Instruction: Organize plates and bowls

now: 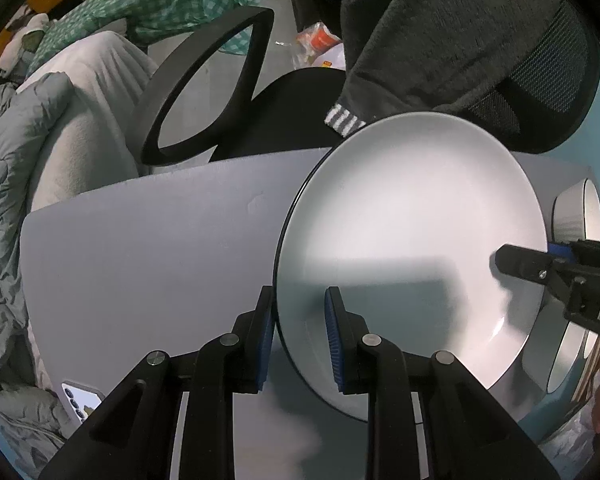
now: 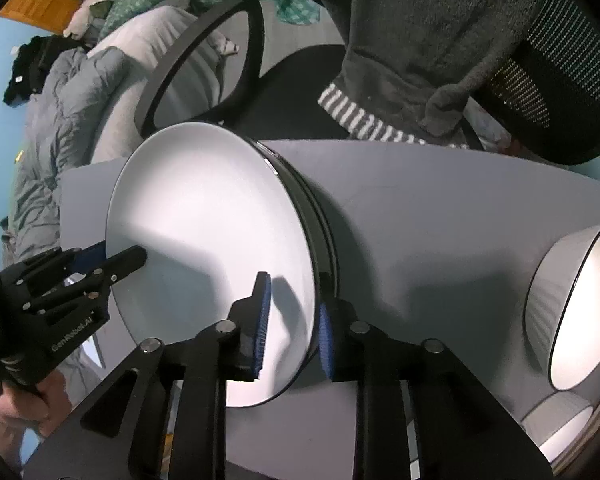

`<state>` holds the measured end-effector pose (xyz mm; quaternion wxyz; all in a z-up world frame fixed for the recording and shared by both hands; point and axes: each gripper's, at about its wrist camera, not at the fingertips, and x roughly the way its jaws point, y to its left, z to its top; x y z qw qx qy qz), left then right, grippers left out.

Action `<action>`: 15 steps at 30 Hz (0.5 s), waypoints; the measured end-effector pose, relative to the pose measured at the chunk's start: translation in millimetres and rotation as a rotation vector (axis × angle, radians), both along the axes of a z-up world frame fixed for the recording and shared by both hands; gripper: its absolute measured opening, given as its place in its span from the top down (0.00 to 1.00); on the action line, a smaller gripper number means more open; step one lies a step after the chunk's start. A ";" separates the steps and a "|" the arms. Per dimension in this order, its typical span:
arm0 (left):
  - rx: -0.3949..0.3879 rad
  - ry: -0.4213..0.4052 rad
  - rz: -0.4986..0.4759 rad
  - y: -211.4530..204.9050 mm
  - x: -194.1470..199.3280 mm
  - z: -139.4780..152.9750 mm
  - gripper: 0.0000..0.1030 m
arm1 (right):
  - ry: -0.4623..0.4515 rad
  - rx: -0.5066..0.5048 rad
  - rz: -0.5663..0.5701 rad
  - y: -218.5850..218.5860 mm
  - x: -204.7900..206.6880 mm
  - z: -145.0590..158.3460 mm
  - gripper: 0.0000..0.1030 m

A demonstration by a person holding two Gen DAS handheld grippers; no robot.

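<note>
Plate, round, smooth, glossy white w/ thin dark rim, sits between my two grippers above the matte grey surface. Left gripper fingers straddle its near rim, blue ribbed pads close on both sides; can't tell if they pinch it. Right gripper same on opposite rim. White ribbed bowl lies just right. Black mesh chair and grey quilt behind.
</note>
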<state>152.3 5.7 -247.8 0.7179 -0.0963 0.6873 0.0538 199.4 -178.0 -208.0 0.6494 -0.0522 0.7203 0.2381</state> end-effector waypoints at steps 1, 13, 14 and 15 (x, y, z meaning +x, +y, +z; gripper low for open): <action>0.002 0.002 -0.002 -0.1 -1.3 0.0 0.76 | 0.001 -0.004 -0.003 0.1 -0.3 0.4 0.75; -0.045 0.001 0.041 2.9 -12.5 7.0 0.76 | 0.080 0.008 -0.088 -6.4 -2.1 1.7 0.66; -0.045 -0.003 0.042 2.6 -13.8 8.2 0.76 | 0.080 0.005 -0.092 -6.5 -2.8 2.5 0.66; -0.048 -0.008 0.046 2.3 -15.7 10.3 0.76 | 0.077 0.001 -0.092 -6.4 -3.6 3.6 0.66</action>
